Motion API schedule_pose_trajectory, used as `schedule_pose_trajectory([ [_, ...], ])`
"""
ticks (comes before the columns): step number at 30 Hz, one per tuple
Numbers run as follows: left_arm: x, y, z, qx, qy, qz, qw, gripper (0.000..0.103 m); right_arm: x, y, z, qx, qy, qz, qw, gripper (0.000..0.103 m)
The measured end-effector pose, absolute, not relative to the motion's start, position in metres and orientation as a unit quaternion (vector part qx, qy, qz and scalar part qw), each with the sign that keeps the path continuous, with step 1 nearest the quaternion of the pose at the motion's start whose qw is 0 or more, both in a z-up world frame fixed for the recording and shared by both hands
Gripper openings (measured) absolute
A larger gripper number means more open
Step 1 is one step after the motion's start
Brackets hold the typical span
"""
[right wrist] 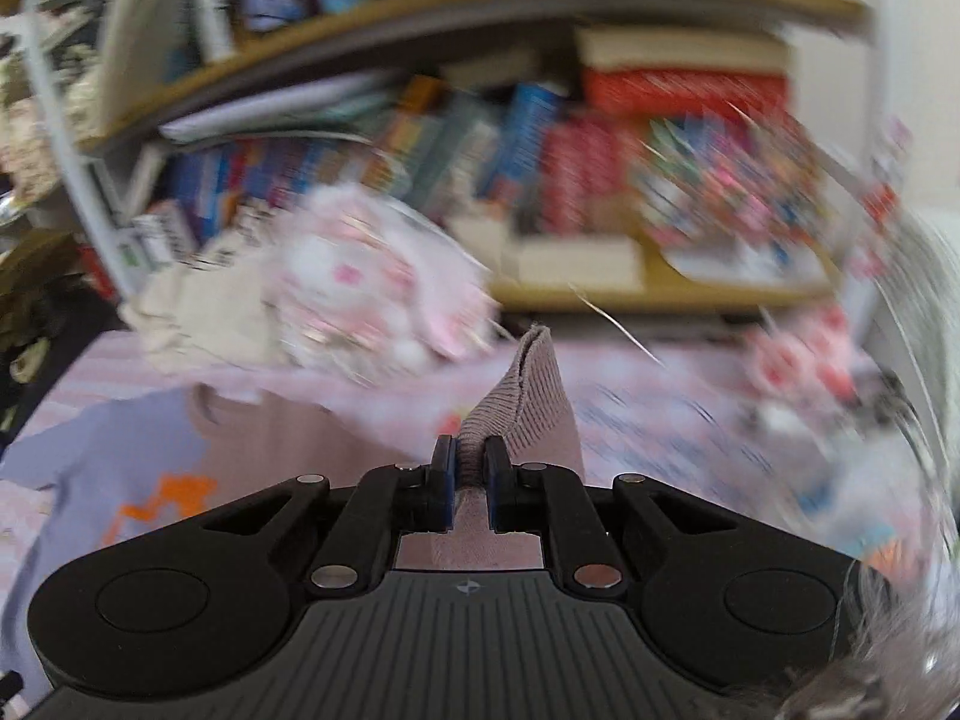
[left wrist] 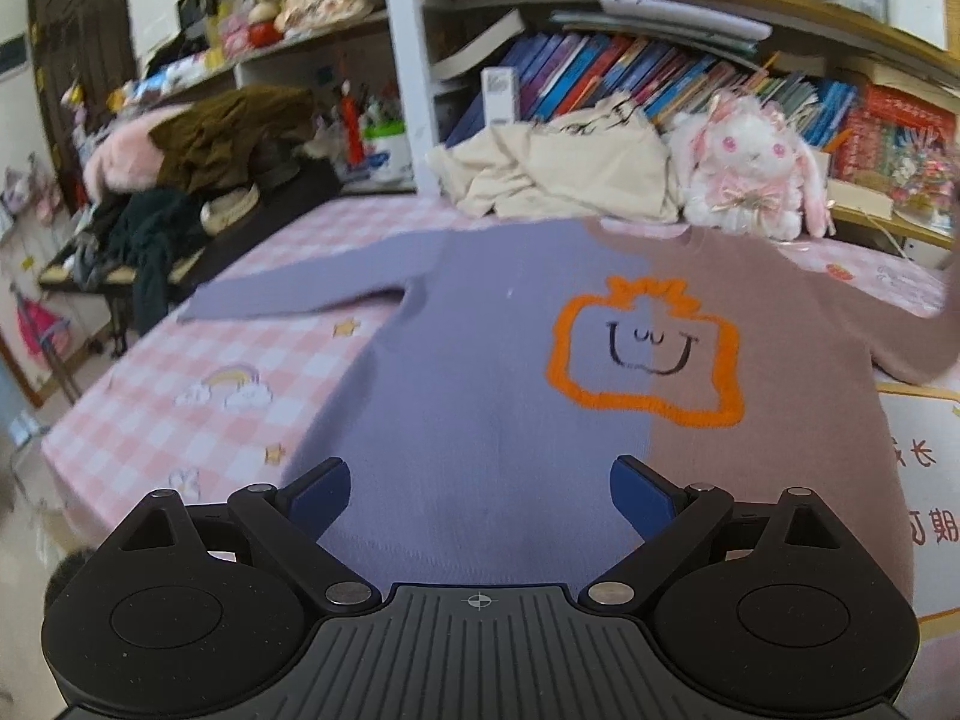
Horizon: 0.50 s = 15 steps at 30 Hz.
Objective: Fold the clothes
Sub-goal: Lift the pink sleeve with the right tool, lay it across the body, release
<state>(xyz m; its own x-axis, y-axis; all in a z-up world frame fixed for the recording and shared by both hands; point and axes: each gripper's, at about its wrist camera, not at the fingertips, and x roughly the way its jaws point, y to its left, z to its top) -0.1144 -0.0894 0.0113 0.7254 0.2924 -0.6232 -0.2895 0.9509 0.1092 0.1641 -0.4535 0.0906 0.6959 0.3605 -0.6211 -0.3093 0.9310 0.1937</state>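
Barely started: the sweater (left wrist: 510, 372) lies spread flat on the bed (left wrist: 198, 372), my right gripper (right wrist: 467, 474) clamps its brown sleeve cuff (right wrist: 528, 396) at three o'clock, my left gripper (left wrist: 480, 498) hovers agape, every fold remaining.

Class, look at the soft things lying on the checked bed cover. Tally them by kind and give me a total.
Two-tone sweater: 1
Cream garment heap: 1
Plush bunny: 1
Total: 3
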Motion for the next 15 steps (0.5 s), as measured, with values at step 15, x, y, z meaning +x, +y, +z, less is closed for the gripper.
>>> schedule_pose_trajectory([
  [15, -0.104, 0.006, 0.026, 0.081, 0.282, 0.016, 0.956, 0.096, 0.173, -0.261, 0.121, -0.029, 0.319, 0.193, 0.927, 0.01],
])
